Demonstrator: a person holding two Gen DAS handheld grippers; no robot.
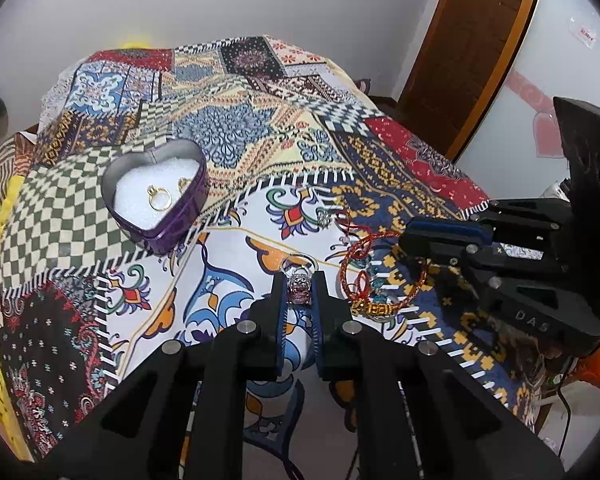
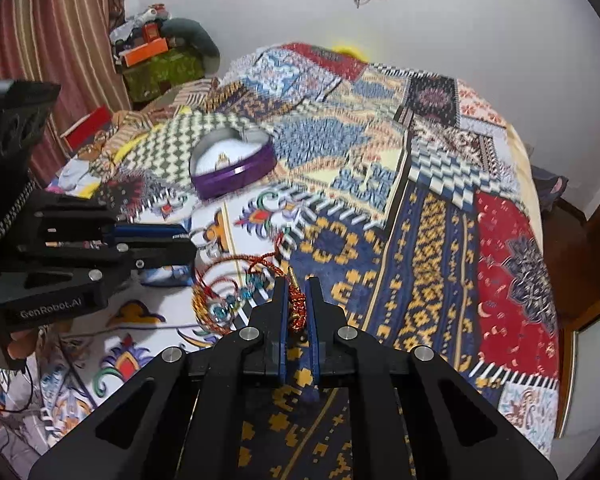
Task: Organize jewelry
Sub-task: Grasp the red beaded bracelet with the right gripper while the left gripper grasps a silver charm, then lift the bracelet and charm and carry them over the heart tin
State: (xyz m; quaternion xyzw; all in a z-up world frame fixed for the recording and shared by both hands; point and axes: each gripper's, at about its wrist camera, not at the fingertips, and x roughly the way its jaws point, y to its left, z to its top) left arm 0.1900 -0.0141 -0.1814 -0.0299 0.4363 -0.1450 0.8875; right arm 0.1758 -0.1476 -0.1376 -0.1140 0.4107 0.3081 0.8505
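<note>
Heart-shaped purple tin (image 1: pixel 156 196) on patchwork cloth (image 1: pixel 260 140), open, white lining, two gold rings (image 1: pixel 160 199) inside. Left gripper (image 1: pixel 299 280) pinching a clear-stone ring (image 1: pixel 299 286), on the near side of the tin, low over the cloth. Right gripper (image 2: pixel 296 300) clamped on red-gold cord bracelet (image 2: pixel 296 306), further from the tin, beside the left gripper. Bracelet loop with blue beads (image 2: pixel 232 304) trailing on cloth.

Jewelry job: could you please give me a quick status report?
Left gripper shut on crystal ring. Right gripper shut on red cord bracelet. Heart box open, gold rings inside. Path unobstructed.
</note>
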